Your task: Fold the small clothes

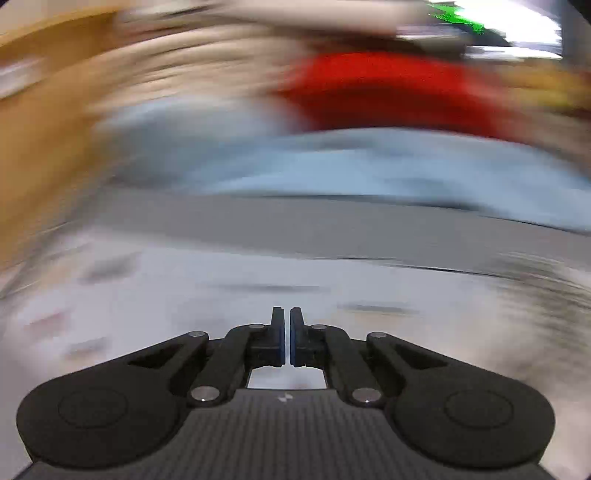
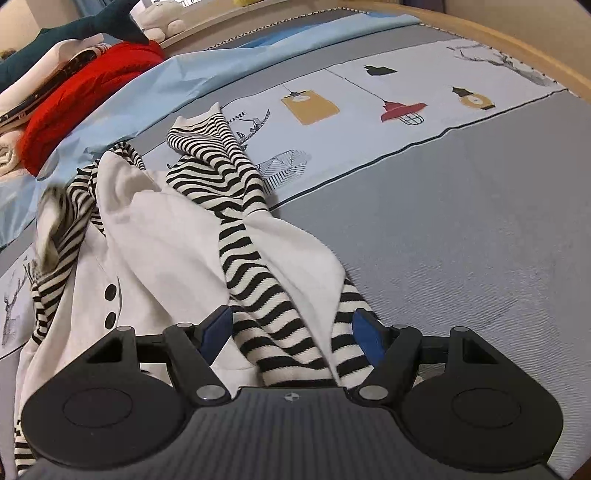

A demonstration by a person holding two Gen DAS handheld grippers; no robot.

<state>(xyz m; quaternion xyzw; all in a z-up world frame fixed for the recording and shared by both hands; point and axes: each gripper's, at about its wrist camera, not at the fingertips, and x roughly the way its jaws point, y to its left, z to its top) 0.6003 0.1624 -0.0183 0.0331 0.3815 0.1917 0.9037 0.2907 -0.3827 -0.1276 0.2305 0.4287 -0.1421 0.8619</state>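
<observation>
our right gripper [image 2: 291, 328] stands wide, jaws straddling the striped-and-white garment [image 2: 177, 229], crumpled near-left on the bedspread [image 2: 461, 229]. our left gripper [image 1: 287, 338] is pinched narrow on nothing, its view smeared by blur. risk, we judge: closing here catches several bunched layers, so the fold drags crooked. no containers seen; red knit [image 2: 85, 96] lies far left.

A bed fills the right wrist view, its grey bedspread [image 2: 461, 229] crossed by a white printed band of lamps [image 2: 369, 99] just beyond the grey. Past that band lies a pale blue sheet [image 2: 221, 62]. A curved wooden bed frame [image 2: 498, 40] rims the bedspread's far edge. Beyond the sheet, a dark teal plush toy [image 2: 74, 26] rests. The left wrist view is smeared with blur.
</observation>
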